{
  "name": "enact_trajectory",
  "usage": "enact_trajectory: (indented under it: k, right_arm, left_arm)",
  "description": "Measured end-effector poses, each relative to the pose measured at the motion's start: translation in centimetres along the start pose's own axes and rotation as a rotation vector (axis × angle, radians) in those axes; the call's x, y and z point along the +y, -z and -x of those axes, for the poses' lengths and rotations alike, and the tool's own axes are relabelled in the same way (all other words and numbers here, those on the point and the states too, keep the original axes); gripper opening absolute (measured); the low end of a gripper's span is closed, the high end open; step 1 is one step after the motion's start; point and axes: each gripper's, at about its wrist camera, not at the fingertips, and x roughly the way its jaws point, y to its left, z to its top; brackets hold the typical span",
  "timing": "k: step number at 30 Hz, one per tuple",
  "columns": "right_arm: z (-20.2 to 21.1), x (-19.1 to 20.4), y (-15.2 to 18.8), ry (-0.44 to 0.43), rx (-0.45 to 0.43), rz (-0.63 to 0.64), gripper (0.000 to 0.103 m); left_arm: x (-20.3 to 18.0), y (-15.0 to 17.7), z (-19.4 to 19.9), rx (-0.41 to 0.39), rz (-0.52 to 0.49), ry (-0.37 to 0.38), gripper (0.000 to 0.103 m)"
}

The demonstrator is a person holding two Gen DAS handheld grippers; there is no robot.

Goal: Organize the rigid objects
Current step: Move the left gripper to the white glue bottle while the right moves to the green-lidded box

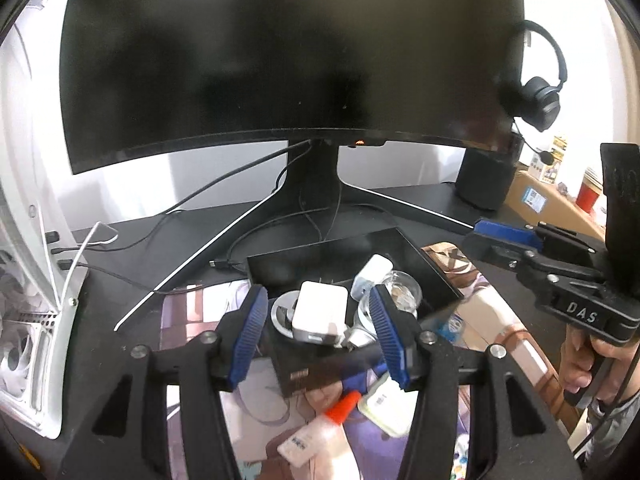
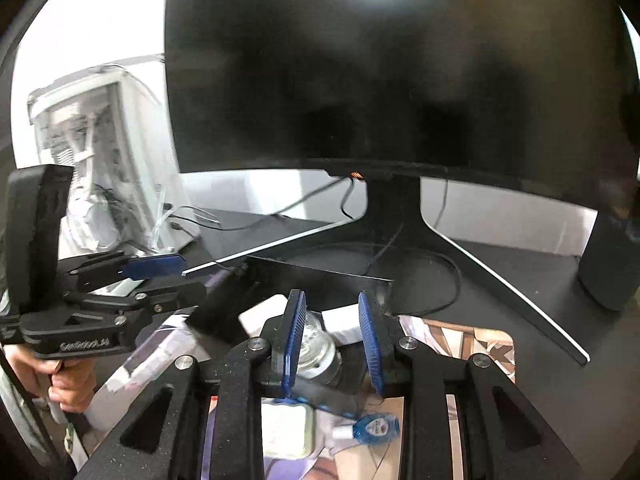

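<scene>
Left gripper (image 1: 320,336) jaws stood half open, empty, above the black tray (image 1: 424,256). Right gripper (image 2: 332,344) jaws nearly closed, empty. Bare tabletop (image 2: 520,280) lay at two o'clock.

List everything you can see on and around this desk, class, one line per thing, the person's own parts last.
monitor: one, black, back of desk
headset: one, black, hanging at monitor's right edge
computer case: one, white, left of desk
tray: one, black, before monitor stand
chargers: two, white, in tray
glass jar: one, clear, in tray
glue bottle: one, orange cap, on mat
small bottle: one, blue, on mat
claw: two, black, blue pads, above mat
hands: two, gripping handles
</scene>
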Motion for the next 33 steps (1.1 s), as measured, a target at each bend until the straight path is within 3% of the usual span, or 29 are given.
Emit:
enact_trajectory:
  k: [5, 7, 13, 19, 22, 27, 33]
  right_arm:
    - [2.0, 1.3, 1.2, -0.039, 0.004, 0.048, 0.028]
    - [1.7, 1.8, 1.9, -0.083, 0.062, 0.076, 0.029]
    - [-0.8, 3.5, 3.8, -0.218, 0.242, 0.159, 0.039]
    - [-3.0, 3.4, 5.1, -0.217, 0.321, 0.176, 0.041]
    - [-4.0, 3.4, 5.8, -0.212, 0.355, 0.171, 0.055]
    - [-5.2, 2.7, 6.7, -0.187, 0.401, 0.132, 0.055]
    - [-5.1, 3.1, 7.9, -0.22, 0.427, 0.126, 0.06]
  left_arm:
    - [-0.2, 1.8, 1.6, 0.005, -0.037, 0.014, 0.056]
    - [-0.2, 2.6, 1.7, 0.031, -0.042, 0.033, 0.063]
    - [-0.4, 5.1, 0.5, 0.144, -0.095, 0.023, 0.063]
    - [0.3, 7.2, -1.0, 0.218, -0.095, 0.023, 0.063]
    - [0.6, 7.9, -1.6, 0.237, -0.072, 0.034, 0.063]
    - [-0.1, 8.7, -2.0, 0.257, -0.092, 0.03, 0.063]
    - [0.3, 9.3, -2.9, 0.278, -0.079, 0.031, 0.063]
